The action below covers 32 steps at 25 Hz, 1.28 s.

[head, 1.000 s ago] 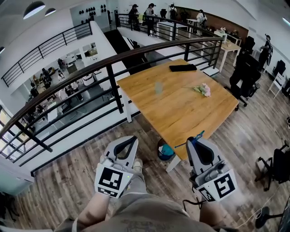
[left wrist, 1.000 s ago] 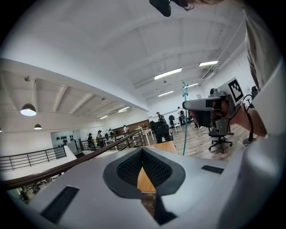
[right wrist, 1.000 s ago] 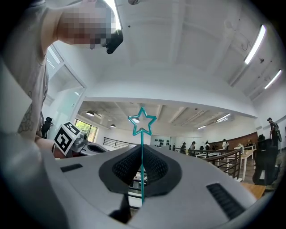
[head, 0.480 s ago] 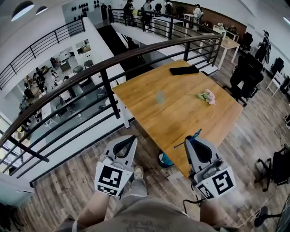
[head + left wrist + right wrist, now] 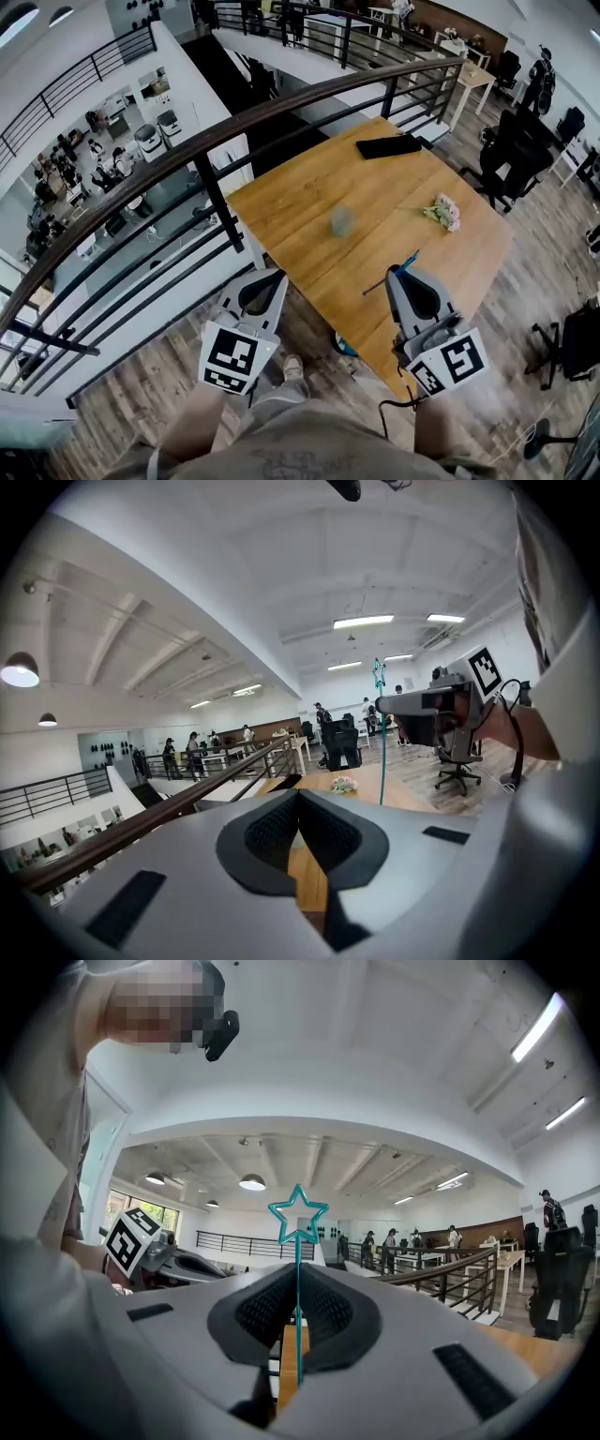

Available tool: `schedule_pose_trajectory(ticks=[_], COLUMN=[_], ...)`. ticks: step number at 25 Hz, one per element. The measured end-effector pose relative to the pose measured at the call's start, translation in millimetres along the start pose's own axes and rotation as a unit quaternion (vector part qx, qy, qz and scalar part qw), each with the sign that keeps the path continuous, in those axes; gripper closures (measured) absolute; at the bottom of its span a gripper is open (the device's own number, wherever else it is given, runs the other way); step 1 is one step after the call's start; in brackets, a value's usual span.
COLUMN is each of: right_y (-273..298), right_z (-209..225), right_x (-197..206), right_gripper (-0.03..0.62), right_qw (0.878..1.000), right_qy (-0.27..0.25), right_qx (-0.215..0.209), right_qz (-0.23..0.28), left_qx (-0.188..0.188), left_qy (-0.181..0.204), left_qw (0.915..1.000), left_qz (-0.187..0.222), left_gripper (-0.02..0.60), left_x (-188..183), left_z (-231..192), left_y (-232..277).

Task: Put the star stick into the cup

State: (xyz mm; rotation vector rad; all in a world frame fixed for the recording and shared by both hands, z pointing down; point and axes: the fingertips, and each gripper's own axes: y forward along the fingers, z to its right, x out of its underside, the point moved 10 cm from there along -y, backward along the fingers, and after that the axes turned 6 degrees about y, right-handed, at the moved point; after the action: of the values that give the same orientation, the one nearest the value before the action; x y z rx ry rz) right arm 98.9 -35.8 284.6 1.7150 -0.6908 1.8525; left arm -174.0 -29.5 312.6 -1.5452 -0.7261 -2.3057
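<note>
One slim teal star stick [image 5: 298, 1279]

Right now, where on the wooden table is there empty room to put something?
The widest bare patch is the left half of the table, between the cup and the railing-side edge. Another lies between the cup and the black flat object. It is tighter by the flowers, and at the near edge where the right gripper holds the star stick.
</note>
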Motion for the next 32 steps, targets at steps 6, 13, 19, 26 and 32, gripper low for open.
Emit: schedule_pose_trajectory(ticks=[6,13,19,26,32], right_y=[56,80,94,124,173], right_z=[15,48,80,118,150], right_x=[9,19,25,23,29], right_gripper=[0.559,0.559,0.559,0.559,0.559], right_qw=[0.999,0.998,0.997,0.998,0.999], right_qy=[0.009,0.023,0.043,0.052,0.029], right_qx=[0.028,0.05,0.049,0.034,0.026], right_qz=[-0.016,-0.03,-0.034,-0.025,-0.031], left_qx=[0.03,0.06,0.066,0.053,0.037], left_qy=[0.002,-0.003,-0.007,0.0,0.011], left_qw=[0.9995,0.9979,0.9973,0.9976,0.9982], left_qz=[-0.01,-0.023,-0.032,-0.043,-0.046], left_gripper=[0.565,0.565,0.565,0.565,0.565], left_x=[16,24,22,16,13], left_z=[-50,-61,-60,-67,-85], left_y=[38,84,112,144,179])
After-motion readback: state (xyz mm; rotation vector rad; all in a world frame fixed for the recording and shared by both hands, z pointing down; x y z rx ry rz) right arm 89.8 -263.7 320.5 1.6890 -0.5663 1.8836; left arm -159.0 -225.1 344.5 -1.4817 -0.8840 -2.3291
